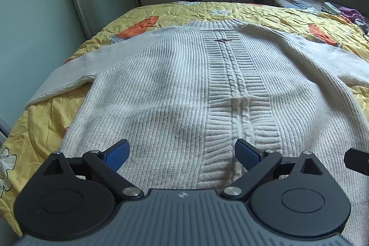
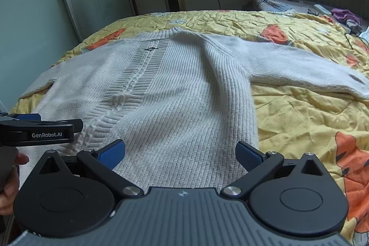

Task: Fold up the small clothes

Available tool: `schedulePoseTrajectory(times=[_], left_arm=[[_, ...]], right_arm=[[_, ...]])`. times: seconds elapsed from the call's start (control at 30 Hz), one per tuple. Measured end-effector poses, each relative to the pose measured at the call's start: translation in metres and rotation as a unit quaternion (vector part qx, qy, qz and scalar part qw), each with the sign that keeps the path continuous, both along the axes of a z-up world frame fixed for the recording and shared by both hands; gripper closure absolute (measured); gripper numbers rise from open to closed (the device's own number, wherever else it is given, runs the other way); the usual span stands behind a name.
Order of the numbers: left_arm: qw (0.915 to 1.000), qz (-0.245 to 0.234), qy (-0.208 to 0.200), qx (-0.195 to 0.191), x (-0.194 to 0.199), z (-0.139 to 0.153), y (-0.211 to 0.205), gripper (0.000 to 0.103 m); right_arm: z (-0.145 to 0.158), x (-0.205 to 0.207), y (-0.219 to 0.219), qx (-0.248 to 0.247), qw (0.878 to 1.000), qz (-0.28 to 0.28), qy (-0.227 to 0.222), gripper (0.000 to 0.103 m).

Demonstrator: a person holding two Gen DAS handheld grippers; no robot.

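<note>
The sweater (image 1: 175, 89) covers the near middle of the bed (image 1: 276, 15), both sleeves spread toward the left and right edges. Bare quilt lies open along the far edge and the right side. A clothes pile (image 2: 346, 15) crowds the far right corner.

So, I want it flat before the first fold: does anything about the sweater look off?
Mostly flat, but the white sweater has a raised ridge running from the collar down the right side of its body, so it is not smooth there. A small dark mark also shows near the cuff of its right sleeve.
</note>
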State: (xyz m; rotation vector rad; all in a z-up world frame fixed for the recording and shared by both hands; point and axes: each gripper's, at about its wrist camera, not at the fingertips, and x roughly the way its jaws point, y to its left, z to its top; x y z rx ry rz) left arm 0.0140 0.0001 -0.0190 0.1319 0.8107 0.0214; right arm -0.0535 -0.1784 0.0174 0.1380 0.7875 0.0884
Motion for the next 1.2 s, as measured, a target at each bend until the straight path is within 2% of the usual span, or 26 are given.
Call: schedulePoseTrajectory(times=[0.47,0.8,1.2], left_arm=[[0.9997,-0.013,-0.017,0.01,-0.005,0.002,-0.009,0.005],[0.9997,-0.016,0.016,-0.012,0.002,-0.002,-0.015,0.005],[0.9992,-0.036,-0.003,0.018,-0.003,0.004,-0.025,0.005]], right_arm=[[-0.005,0.012,-0.006,-0.012,1.0,-0.014,0.006,0.0],[-0.008,0.015,-0.014,-0.01,1.0,-0.019,0.009,0.0],[-0.01,0.017,-0.021,-0.01,1.0,-0.027,0.01,0.0]])
